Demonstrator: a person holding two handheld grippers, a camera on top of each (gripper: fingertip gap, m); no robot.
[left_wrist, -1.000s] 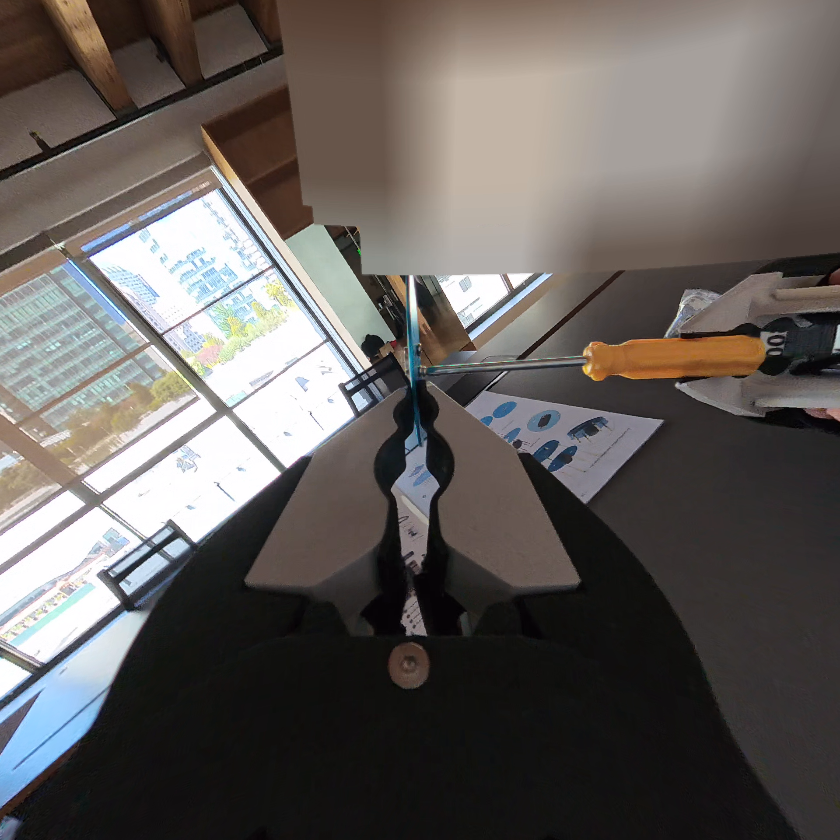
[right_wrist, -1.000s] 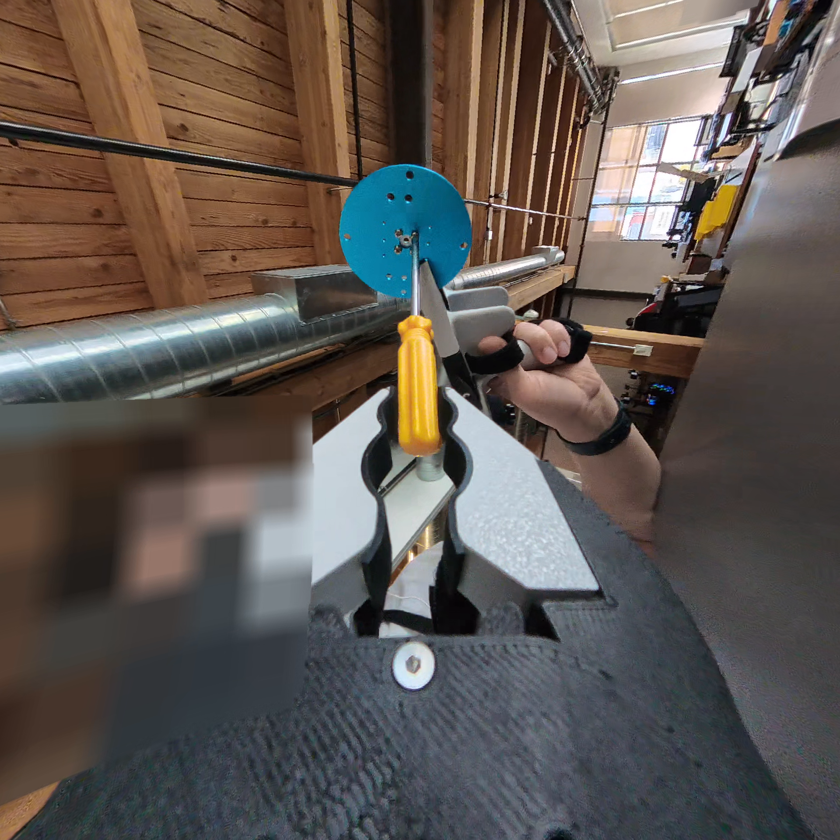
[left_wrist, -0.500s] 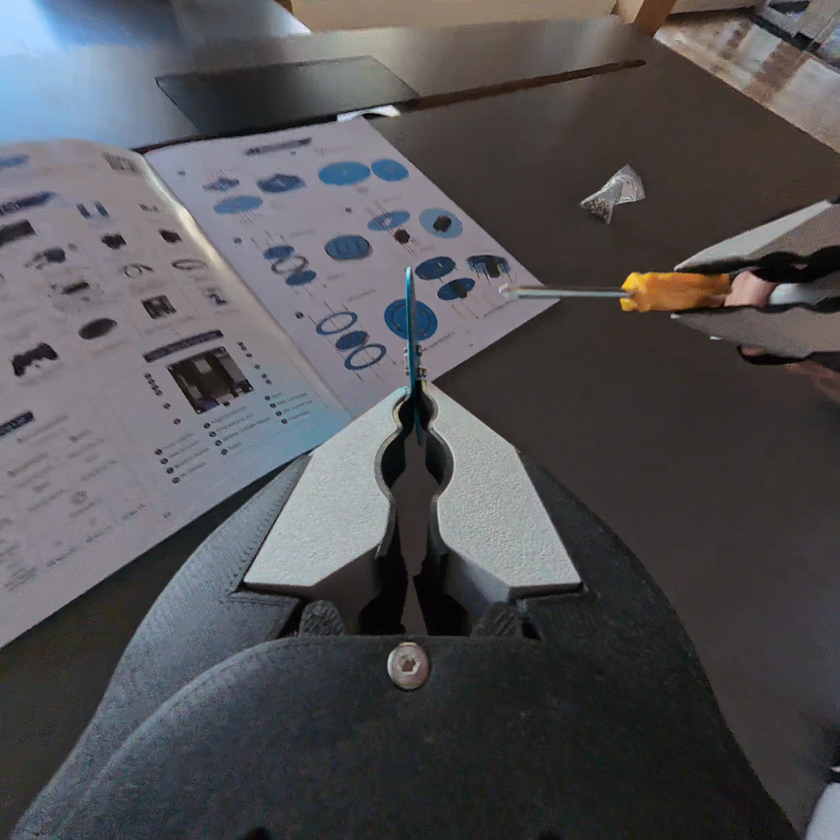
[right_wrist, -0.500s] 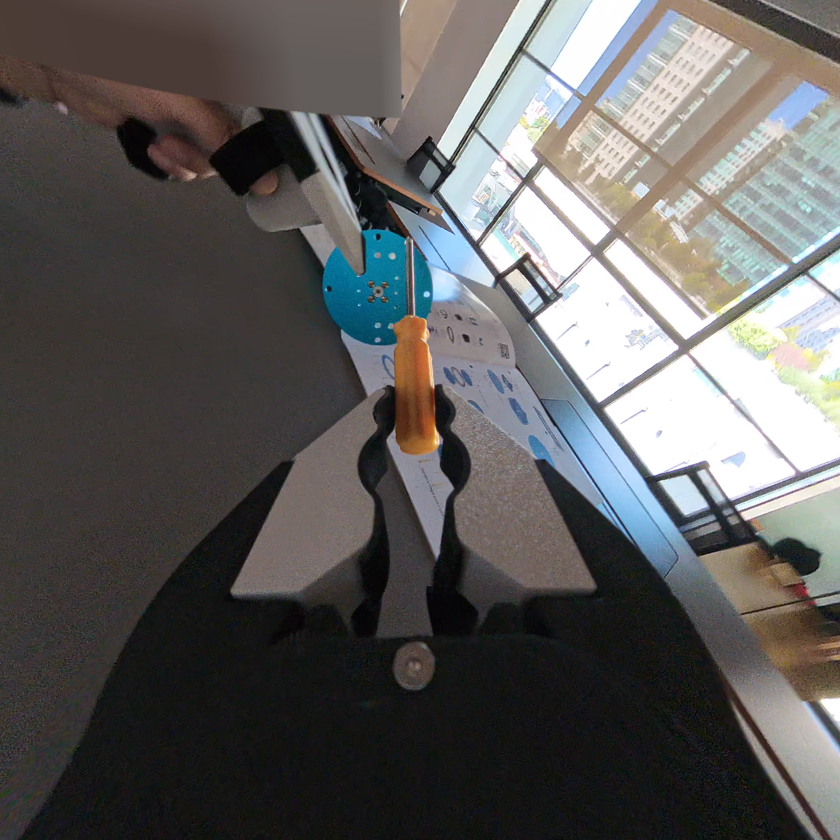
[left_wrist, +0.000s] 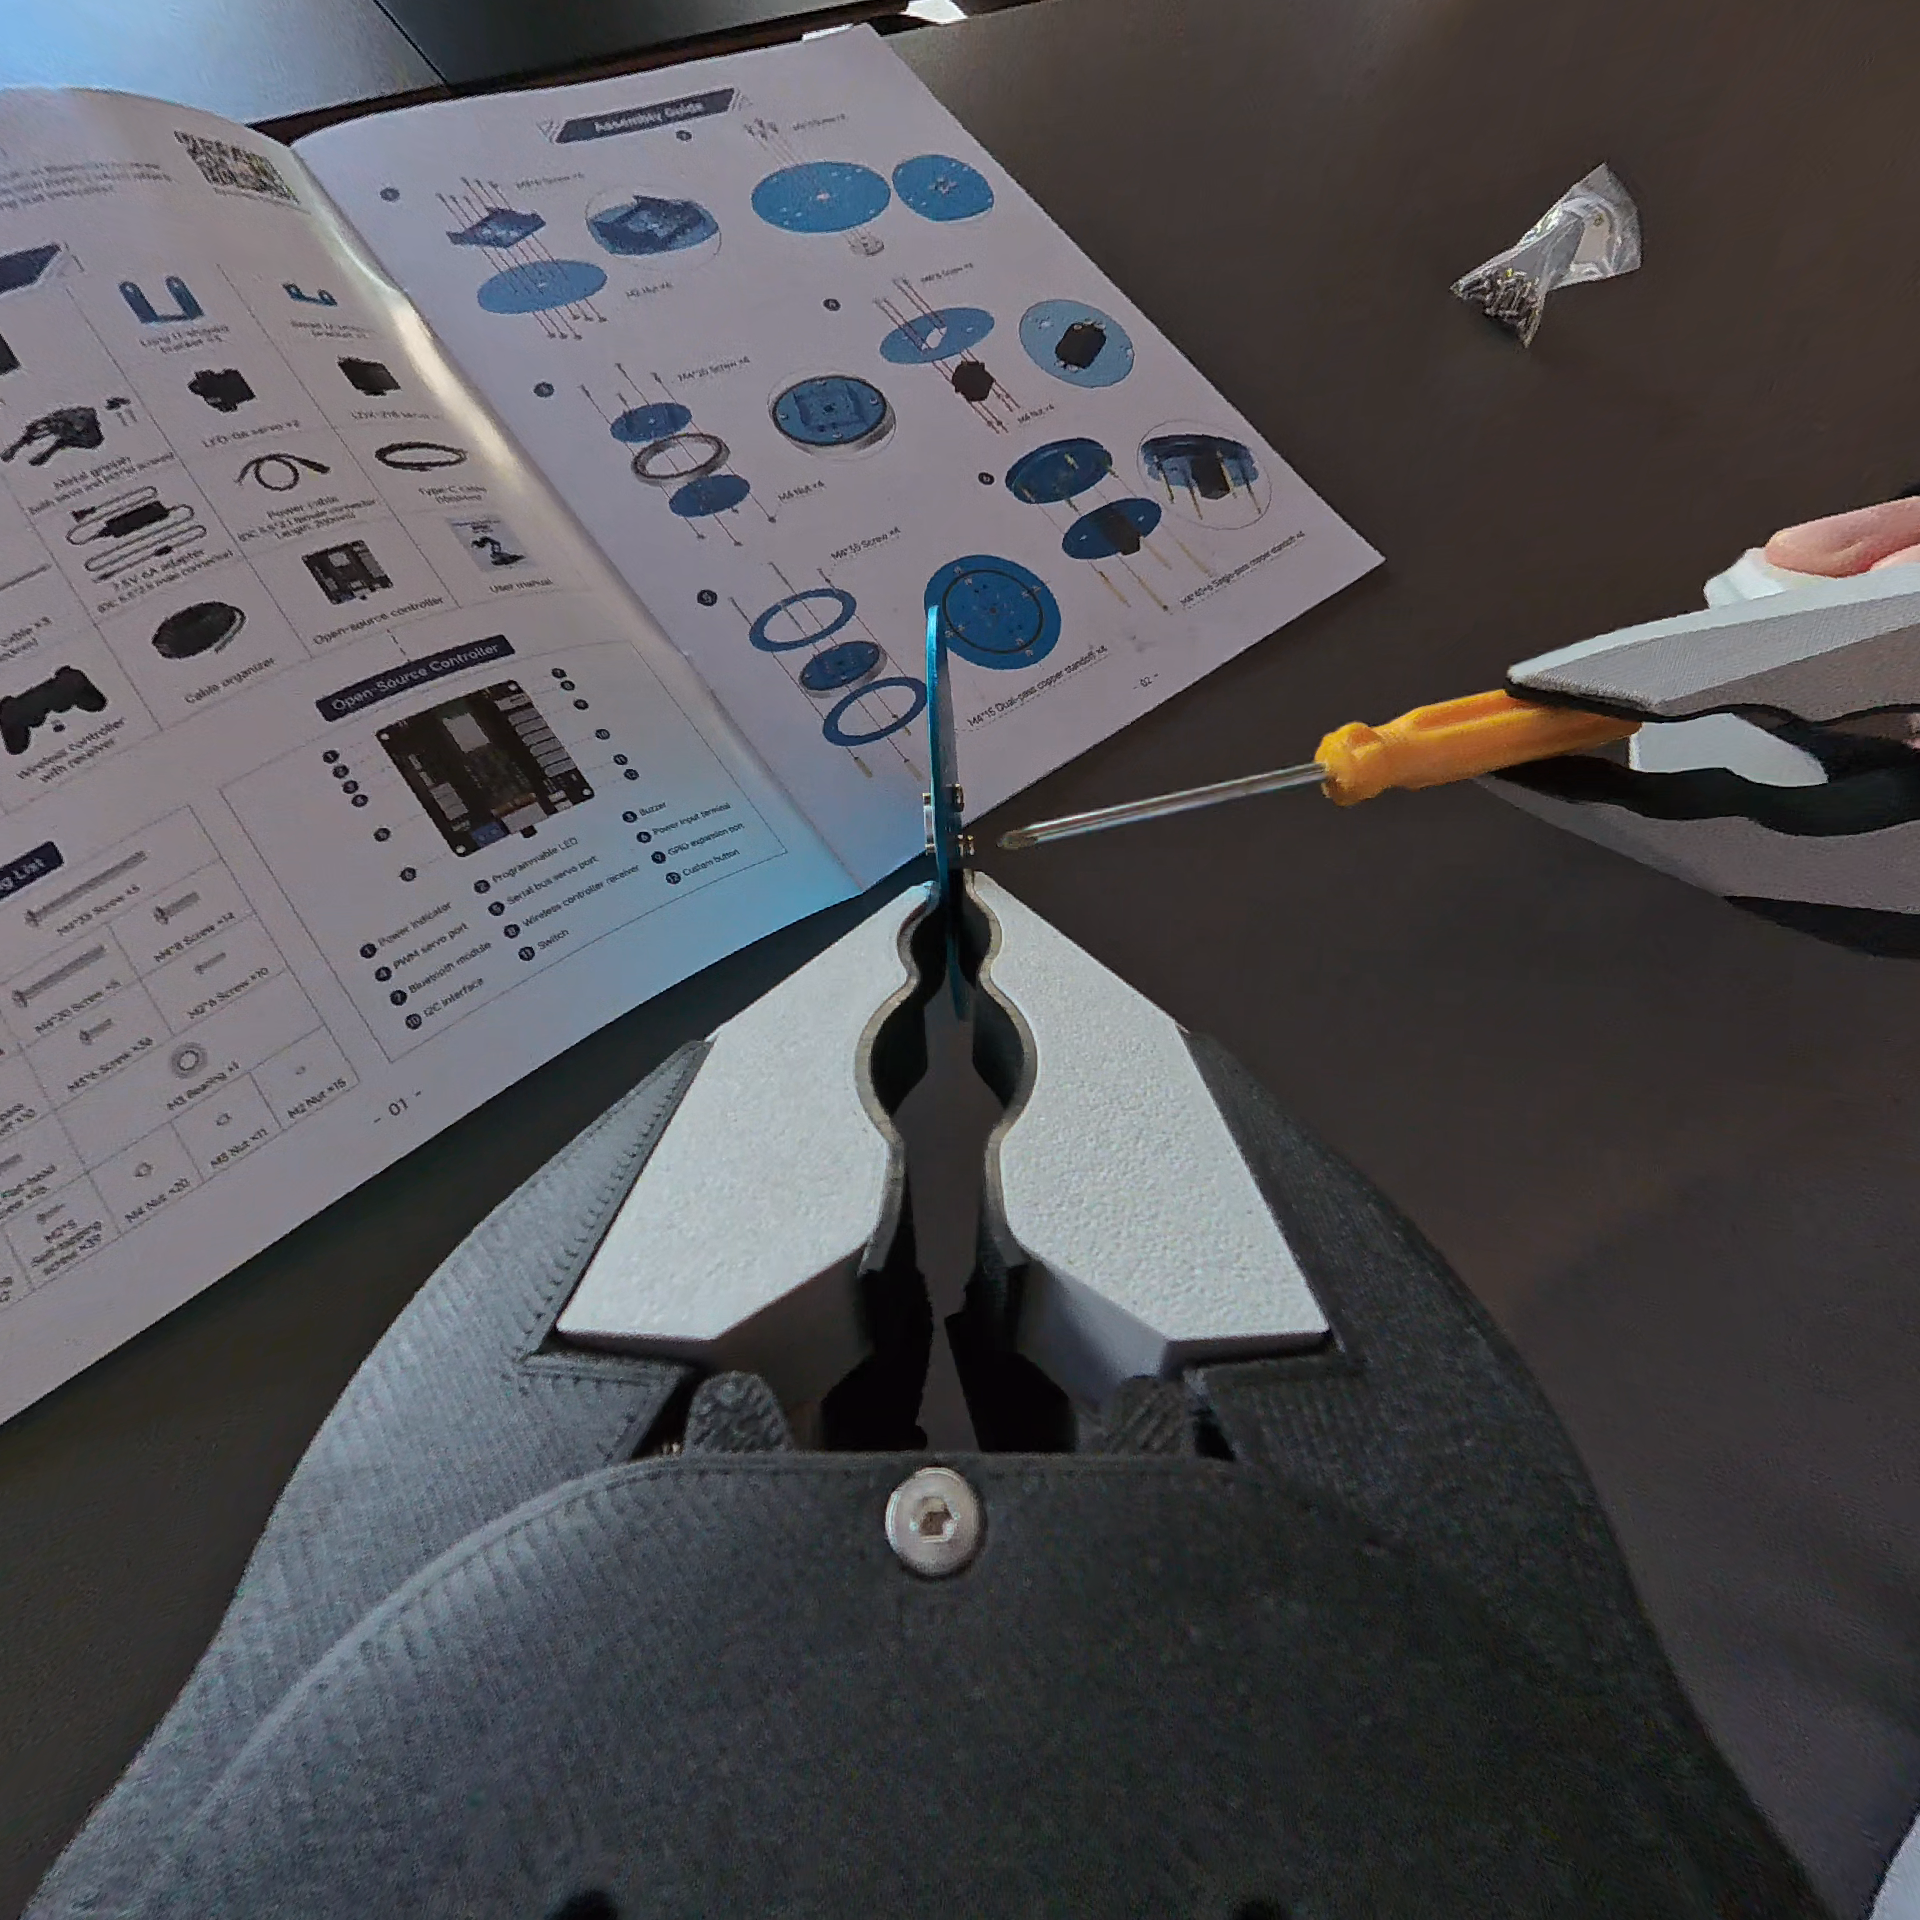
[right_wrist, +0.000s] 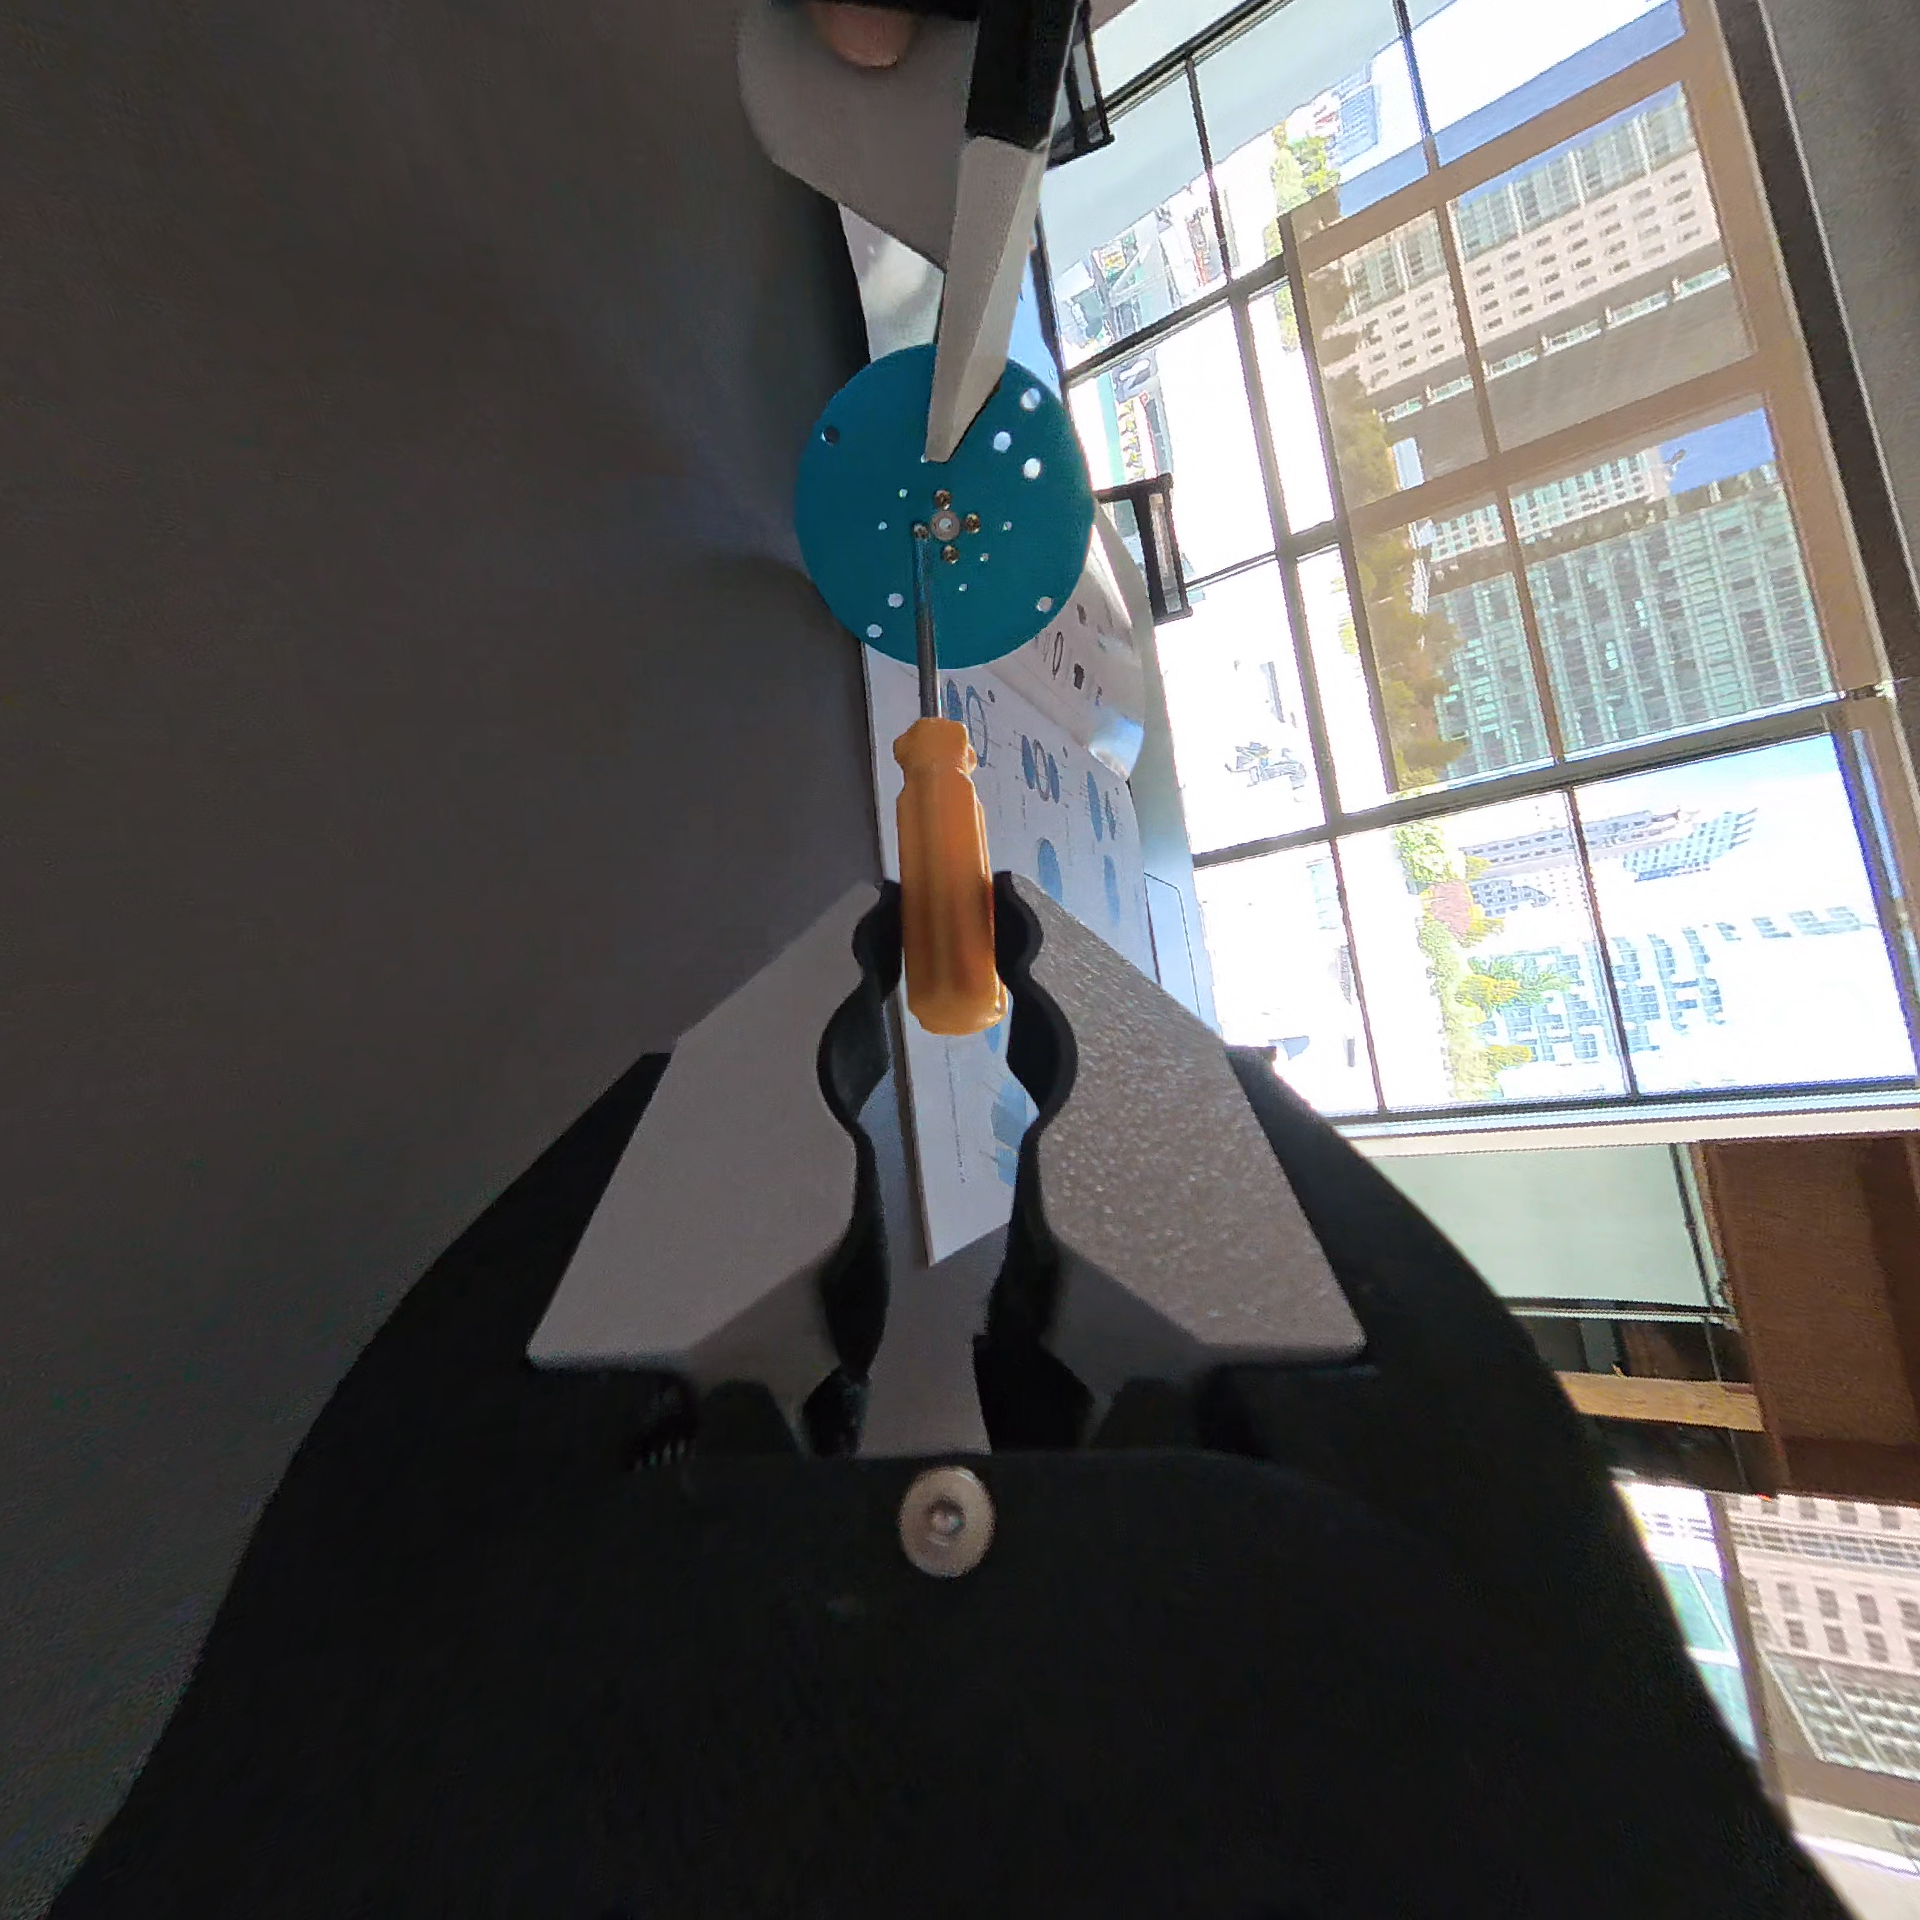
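Observation:
My left gripper (left_wrist: 948, 899) is shut on a thin blue round plate (left_wrist: 943, 727), held edge-on and upright above the table. In the right wrist view the blue plate (right_wrist: 987, 582) shows its face, with several holes and small brass screws at its centre. My right gripper (right_wrist: 948, 914) is shut on an orange-handled screwdriver (right_wrist: 943, 883). Its metal tip sits at a screw near the plate's centre. In the left wrist view the screwdriver (left_wrist: 1455, 743) comes in from the right, its tip just beside the plate. The other gripper's finger (right_wrist: 987, 270) clamps the plate from above.
An open assembly booklet (left_wrist: 468, 520) lies on the dark table (left_wrist: 1507, 1143) at left and behind the plate. A small clear bag of screws (left_wrist: 1553, 260) lies at the far right. A person's finger (left_wrist: 1849, 535) shows at the right edge. Large windows (right_wrist: 1558, 623) fill the right wrist view's right side. About 12 cm separates my left fingertips from my right.
Both grippers swung down from facing the room to the table. The screwdriver tip came off the plate, then moved back in close to its centre screws. Both grips held.

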